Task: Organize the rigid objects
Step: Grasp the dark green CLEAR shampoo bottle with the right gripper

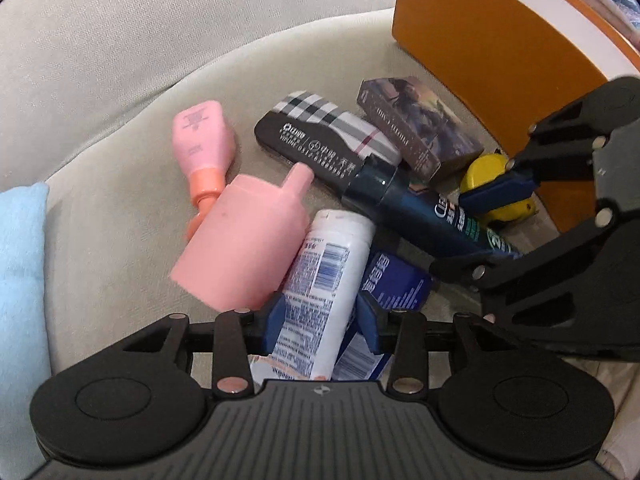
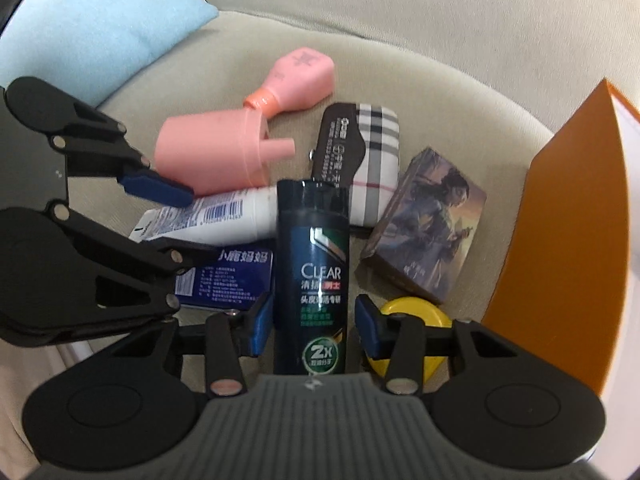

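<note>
On the sofa, left tool (image 1: 320,316) grips white tube (image 1: 320,280); right tool (image 2: 314,320) open around CLEAR bottle (image 2: 314,264).

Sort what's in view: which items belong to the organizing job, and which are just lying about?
Job items: white tube between left gripper fingers; Clear bottle between right gripper fingers; pink bottle; pink cap; plaid case; card box; blue box; yellow tape measure; orange box.

Lying about: blue cushion; sofa.
</note>
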`<state>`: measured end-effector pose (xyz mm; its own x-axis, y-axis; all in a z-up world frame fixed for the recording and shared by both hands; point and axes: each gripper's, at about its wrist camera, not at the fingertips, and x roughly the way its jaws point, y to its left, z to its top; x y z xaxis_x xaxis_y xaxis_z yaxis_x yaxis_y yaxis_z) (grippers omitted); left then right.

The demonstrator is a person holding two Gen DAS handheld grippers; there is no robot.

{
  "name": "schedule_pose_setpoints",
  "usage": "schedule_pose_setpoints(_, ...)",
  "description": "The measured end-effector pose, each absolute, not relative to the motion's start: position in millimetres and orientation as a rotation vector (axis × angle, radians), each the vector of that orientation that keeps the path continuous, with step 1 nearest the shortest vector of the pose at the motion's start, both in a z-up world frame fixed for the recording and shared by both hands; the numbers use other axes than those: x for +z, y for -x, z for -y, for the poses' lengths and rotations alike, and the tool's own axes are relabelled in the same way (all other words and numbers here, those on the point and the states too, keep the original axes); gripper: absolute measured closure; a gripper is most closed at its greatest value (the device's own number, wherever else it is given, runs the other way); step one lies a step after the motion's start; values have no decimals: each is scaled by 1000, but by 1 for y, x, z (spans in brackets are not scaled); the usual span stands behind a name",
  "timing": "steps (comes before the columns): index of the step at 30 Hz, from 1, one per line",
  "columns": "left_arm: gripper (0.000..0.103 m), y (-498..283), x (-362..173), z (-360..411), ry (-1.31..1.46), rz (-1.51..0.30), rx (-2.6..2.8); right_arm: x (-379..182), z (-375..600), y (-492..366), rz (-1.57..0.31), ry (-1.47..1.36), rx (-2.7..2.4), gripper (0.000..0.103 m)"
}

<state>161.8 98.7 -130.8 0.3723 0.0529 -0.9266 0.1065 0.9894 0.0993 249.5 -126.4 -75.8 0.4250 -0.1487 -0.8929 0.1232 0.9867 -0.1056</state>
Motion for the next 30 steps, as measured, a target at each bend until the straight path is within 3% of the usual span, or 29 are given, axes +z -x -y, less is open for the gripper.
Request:
schedule_pose_setpoints(6,60,-165,-130,-98,-130,-1180,-34,-80,127,-250,-1124,5,-189,62)
schedule_pose_setpoints(10,72,-161,-121,-98,-116,-1162,-28,-77,126,-250,-1130,-19,-214,63)
schedule_pose_setpoints(16,75,-153,-114,-124,93,-1177,-1,-71,121,-248,-1130,-75,-200,63)
schedule_pose_setpoints(20,74,-148,-113,-142,222,-1171,14,-72,119,-250,-1123,-82,-212,62)
schedule_pose_setpoints(26,68,-156,-121,-131,153,-1194,12,-69,124,-256,-1109,-109,-214,63)
schedule_pose_setpoints(30,56,-163,-130,-127,114,-1209,36,-75,130,-258,-1122,-135,-207,61)
